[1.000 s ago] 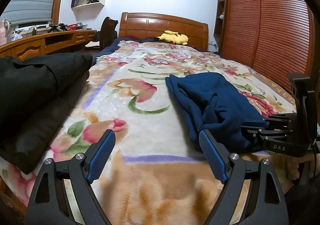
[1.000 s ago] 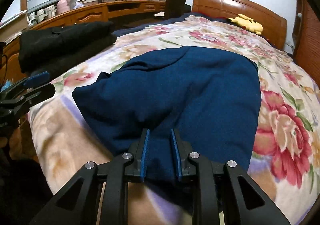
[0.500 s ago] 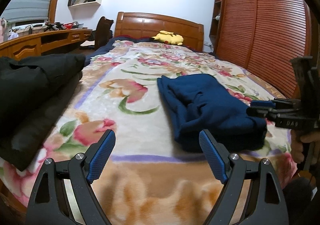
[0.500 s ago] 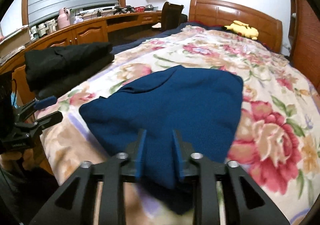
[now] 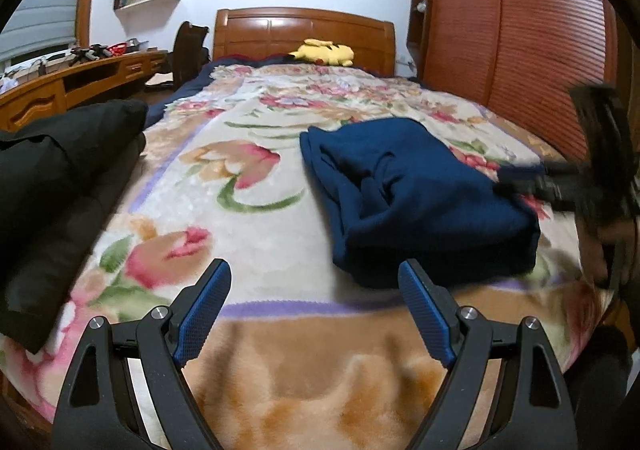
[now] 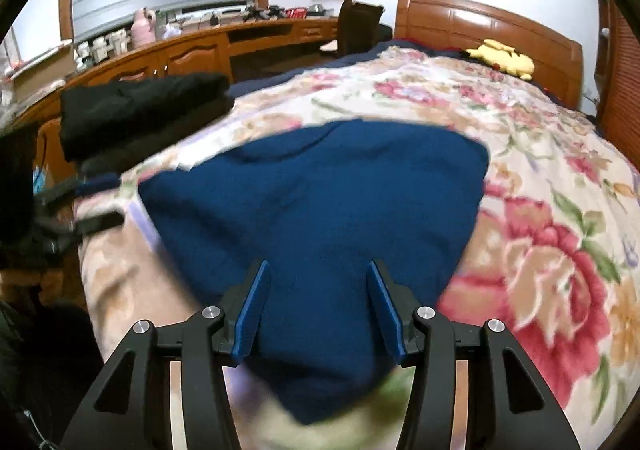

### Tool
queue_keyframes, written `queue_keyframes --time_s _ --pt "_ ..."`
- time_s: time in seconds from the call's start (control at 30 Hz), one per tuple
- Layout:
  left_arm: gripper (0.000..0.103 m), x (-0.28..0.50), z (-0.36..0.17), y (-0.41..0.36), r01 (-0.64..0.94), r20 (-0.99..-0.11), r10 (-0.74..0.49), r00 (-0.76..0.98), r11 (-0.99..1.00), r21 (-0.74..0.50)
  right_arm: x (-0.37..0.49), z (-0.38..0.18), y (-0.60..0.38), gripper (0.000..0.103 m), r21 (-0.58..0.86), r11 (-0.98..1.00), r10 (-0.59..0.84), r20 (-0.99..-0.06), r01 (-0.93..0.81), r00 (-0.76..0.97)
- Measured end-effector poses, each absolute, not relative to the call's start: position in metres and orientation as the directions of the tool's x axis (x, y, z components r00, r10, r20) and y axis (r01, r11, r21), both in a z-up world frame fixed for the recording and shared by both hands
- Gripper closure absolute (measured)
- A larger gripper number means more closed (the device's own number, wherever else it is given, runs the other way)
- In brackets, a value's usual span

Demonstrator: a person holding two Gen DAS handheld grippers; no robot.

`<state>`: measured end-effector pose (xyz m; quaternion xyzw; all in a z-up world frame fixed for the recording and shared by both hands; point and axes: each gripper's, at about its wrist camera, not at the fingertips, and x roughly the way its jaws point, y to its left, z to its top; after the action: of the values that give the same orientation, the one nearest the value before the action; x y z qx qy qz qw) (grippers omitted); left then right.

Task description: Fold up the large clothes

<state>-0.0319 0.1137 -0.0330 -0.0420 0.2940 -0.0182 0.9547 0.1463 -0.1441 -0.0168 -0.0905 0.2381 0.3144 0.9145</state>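
Observation:
A folded dark blue garment lies on the floral blanket near the foot of the bed; it fills the middle of the right wrist view. My left gripper is open and empty, above the blanket left of the garment. My right gripper is open, its jaws apart over the garment's near corner and holding nothing; it shows blurred at the right edge of the left wrist view. The left gripper shows blurred at the left edge of the right wrist view.
A folded stack of black clothes lies along the bed's left edge. A yellow plush toy rests by the wooden headboard. A wooden desk runs along the left wall and a slatted wardrobe stands on the right.
My right gripper has opened and let go of the blue garment, drawing back a little. The left gripper stayed open and pulled back and up from the bed.

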Motion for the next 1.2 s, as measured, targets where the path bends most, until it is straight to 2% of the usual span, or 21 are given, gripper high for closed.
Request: queue_keyframes --time_s 0.1,0.17,0.27,0.57,0.77,1.0,1.1,1.13,1.2 --pt "0.027 -0.029 -0.036 0.116 0.026 -0.573 -0.092 0.814 0.992 -0.122 0.180 -0.009 -0.153 0.043 -0.031 0.802 0.505 -0.499 -0.596 0.705" --pt "0.038 -0.025 -0.039 0.117 0.034 -0.586 -0.113 0.803 0.989 -0.145 0.205 -0.007 -0.157 0.043 -0.029 0.815 0.486 -0.509 -0.579 0.710" --pt "0.044 -0.018 -0.043 0.113 0.040 -0.605 -0.121 0.787 0.988 -0.146 0.242 -0.006 -0.158 0.041 -0.047 0.841 0.437 -0.527 -0.538 0.729" --pt "0.045 -0.003 -0.046 0.107 0.043 -0.623 -0.143 0.769 0.984 -0.173 0.328 -0.020 -0.155 0.039 0.076 0.895 0.398 -0.583 -0.440 0.708" --pt "0.047 -0.001 -0.049 0.103 0.038 -0.636 -0.145 0.758 0.983 -0.179 0.369 -0.026 -0.159 0.025 0.181 0.899 0.421 -0.602 -0.398 0.678" --pt "0.047 0.002 -0.051 0.103 0.032 -0.644 -0.145 0.751 0.982 -0.184 0.401 -0.038 -0.160 0.021 0.332 0.859 0.512 -0.600 -0.390 0.615" --pt "0.053 0.004 -0.051 0.103 0.040 -0.647 -0.158 0.746 0.980 -0.193 0.410 -0.044 -0.161 0.021 0.345 0.849 0.527 -0.603 -0.400 0.599" --pt "0.058 0.005 -0.052 0.102 0.045 -0.649 -0.171 0.742 0.978 -0.205 0.411 -0.045 -0.161 0.021 0.349 0.847 0.531 -0.604 -0.401 0.594" --pt "0.068 0.007 -0.052 0.103 0.057 -0.649 -0.208 0.731 0.968 -0.246 0.414 -0.048 -0.160 0.032 0.369 0.827 0.560 -0.598 -0.423 0.573"
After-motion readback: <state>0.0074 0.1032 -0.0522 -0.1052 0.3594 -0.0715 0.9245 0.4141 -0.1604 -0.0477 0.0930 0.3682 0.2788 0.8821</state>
